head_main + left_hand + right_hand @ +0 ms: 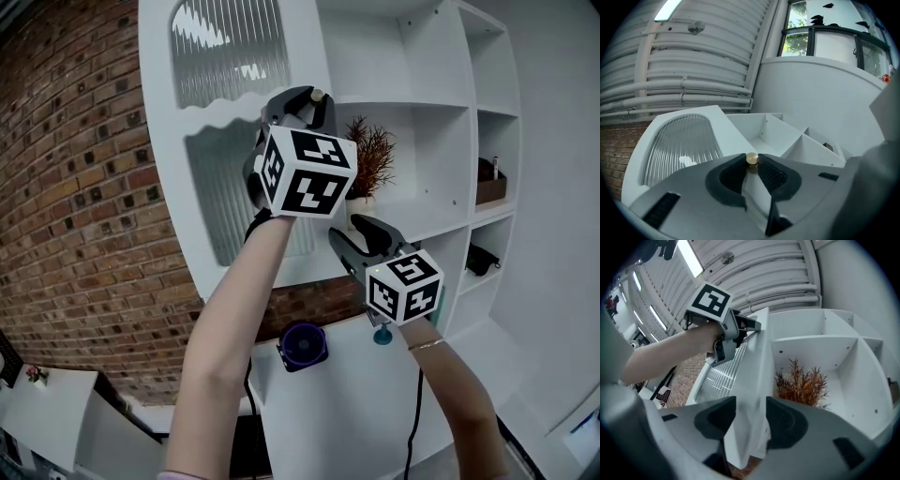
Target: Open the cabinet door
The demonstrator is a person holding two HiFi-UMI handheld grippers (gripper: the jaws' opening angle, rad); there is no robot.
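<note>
The white cabinet door (225, 187) with ribbed glass panes stands swung partly out from the shelf unit. Its small brass knob (317, 95) sits at the door's free edge, and my left gripper (305, 108) is shut on it. In the left gripper view both pads (774, 174) press the knob (752, 159). Lower down, my right gripper (349, 239) straddles the same edge. In the right gripper view its jaws stand open with the door's edge (757, 380) between them, a gap on each side.
A dried reddish plant (370, 155) stands in the shelf compartment behind the door. Dark items (489, 183) sit in the right-hand compartments. A brick wall (75, 187) runs along the left. A purple round device (304, 345) rests on the white counter below.
</note>
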